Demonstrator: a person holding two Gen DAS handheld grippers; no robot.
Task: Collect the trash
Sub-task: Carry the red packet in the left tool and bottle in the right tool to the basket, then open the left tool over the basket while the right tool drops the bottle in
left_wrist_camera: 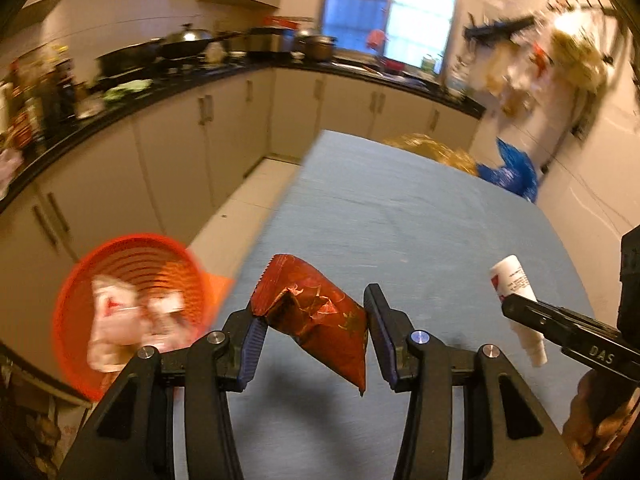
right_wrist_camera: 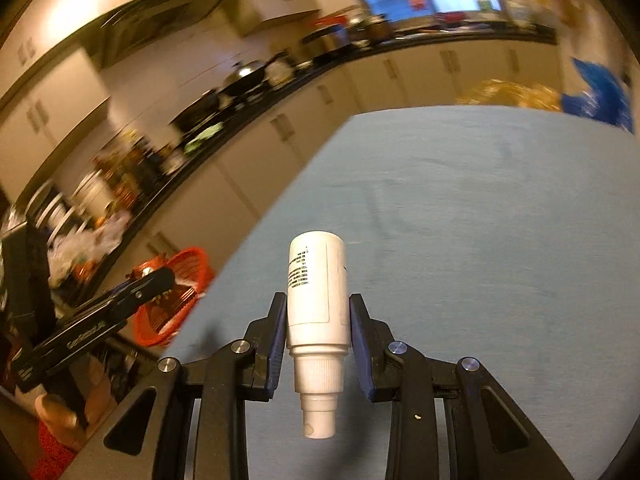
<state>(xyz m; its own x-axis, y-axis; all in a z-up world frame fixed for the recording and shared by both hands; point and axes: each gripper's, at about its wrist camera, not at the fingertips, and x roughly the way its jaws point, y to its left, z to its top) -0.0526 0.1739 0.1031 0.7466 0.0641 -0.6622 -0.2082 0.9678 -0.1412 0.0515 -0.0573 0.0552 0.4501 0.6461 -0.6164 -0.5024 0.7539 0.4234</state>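
My left gripper (left_wrist_camera: pixel 314 312) is shut on a crumpled red snack wrapper (left_wrist_camera: pixel 316 320) and holds it above the left edge of the blue table (left_wrist_camera: pixel 400 220). An orange trash basket (left_wrist_camera: pixel 132 312) with white trash in it stands on the floor to the left, below the table edge. My right gripper (right_wrist_camera: pixel 318 316) is shut on a small white spray bottle (right_wrist_camera: pixel 317 316), nozzle towards the camera, above the table. The bottle (left_wrist_camera: pixel 516 300) and the right gripper (left_wrist_camera: pixel 560 324) also show at the right of the left wrist view. The basket (right_wrist_camera: pixel 172 300) shows in the right wrist view behind the left gripper (right_wrist_camera: pixel 152 284).
A black kitchen counter (left_wrist_camera: pixel 168 92) with pans and bottles runs along the left and back over white cabinets. A gold bag (left_wrist_camera: pixel 436 152) and a blue bag (left_wrist_camera: pixel 512 172) lie at the table's far end. Bags hang on the right wall (left_wrist_camera: pixel 540 64).
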